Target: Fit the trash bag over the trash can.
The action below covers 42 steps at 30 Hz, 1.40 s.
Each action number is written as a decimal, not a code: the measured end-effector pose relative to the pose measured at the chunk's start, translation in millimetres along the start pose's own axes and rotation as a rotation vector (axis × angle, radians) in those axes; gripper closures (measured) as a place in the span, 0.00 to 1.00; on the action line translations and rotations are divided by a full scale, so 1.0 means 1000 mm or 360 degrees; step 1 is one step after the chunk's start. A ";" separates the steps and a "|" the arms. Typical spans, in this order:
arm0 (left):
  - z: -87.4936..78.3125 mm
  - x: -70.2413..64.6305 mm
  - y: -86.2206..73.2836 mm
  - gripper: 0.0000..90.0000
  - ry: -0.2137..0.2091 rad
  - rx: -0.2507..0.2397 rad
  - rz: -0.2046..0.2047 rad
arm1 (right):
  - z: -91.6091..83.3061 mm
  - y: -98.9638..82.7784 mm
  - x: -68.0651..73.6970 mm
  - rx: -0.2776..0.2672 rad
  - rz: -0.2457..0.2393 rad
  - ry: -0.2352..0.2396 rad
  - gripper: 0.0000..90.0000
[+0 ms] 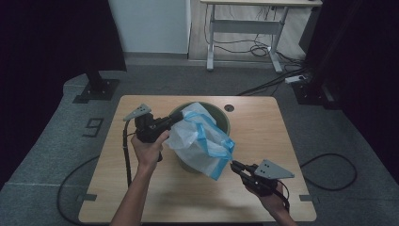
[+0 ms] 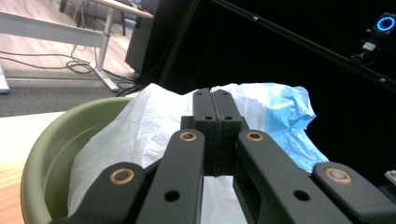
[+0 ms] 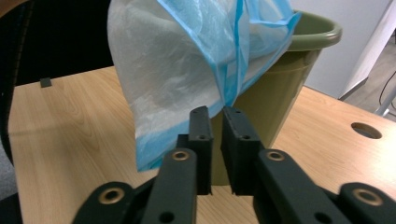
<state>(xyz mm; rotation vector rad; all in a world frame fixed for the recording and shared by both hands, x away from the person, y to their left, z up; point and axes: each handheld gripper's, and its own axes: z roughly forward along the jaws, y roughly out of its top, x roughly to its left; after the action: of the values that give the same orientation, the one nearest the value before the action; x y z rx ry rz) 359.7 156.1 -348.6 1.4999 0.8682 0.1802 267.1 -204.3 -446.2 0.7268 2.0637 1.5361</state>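
While hanging half in and half out of the green bin (image 1: 221, 123), droops over the bin's near rim toward five o'clock in the high view: the white bag with blue edges (image 1: 200, 139). Stands in the middle of the wooden table (image 1: 263, 141), that bin, with the bag's top puffed up above it. Runs long from ten o'clock down to five o'clock, from the far-left rim to a loose blue corner (image 1: 217, 172) low on the bin's front.

Sits at nine o'clock from the bag, the left gripper (image 1: 180, 117), jaws pressed flat together on the bag's white edge, as seen in the left gripper view (image 2: 215, 122). Looks like a firm pinch with plastic bunched around the tips.

Waits at five o'clock from the bag, the right gripper (image 1: 234, 165), much nearer to the hanging blue corner than the left one. Shows a thin gap between its jaws in the right gripper view (image 3: 215, 122), with the blue edge (image 3: 229, 100) just above the tips and no squeeze on it. Points up toward eleven o'clock, right at that corner. Probably needs only a short push up and in before a pinch.
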 end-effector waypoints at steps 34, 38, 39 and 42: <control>-0.002 -0.025 0.001 0.76 -0.0101 0.0116 0.0149 | 0.032 0.056 -0.041 -0.0019 -0.0051 -0.0114 0.98; -0.001 -0.034 0.009 0.52 -0.0061 0.0137 0.0211 | 0.031 0.062 -0.041 0.0009 -0.0088 -0.0148 0.99; 0.000 -0.037 0.011 0.47 -0.0066 0.0140 0.0219 | 0.032 0.063 -0.040 0.0018 -0.0098 -0.0157 0.99; 0.004 -0.042 0.015 0.36 -0.0088 0.0192 0.0249 | 0.033 0.065 -0.039 0.0036 -0.0120 -0.0167 0.99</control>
<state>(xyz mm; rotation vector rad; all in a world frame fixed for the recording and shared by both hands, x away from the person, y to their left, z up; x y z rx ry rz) 338.7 129.1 -318.8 1.6795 0.7282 0.2033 326.4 -190.5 -390.4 0.7142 2.0107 1.4059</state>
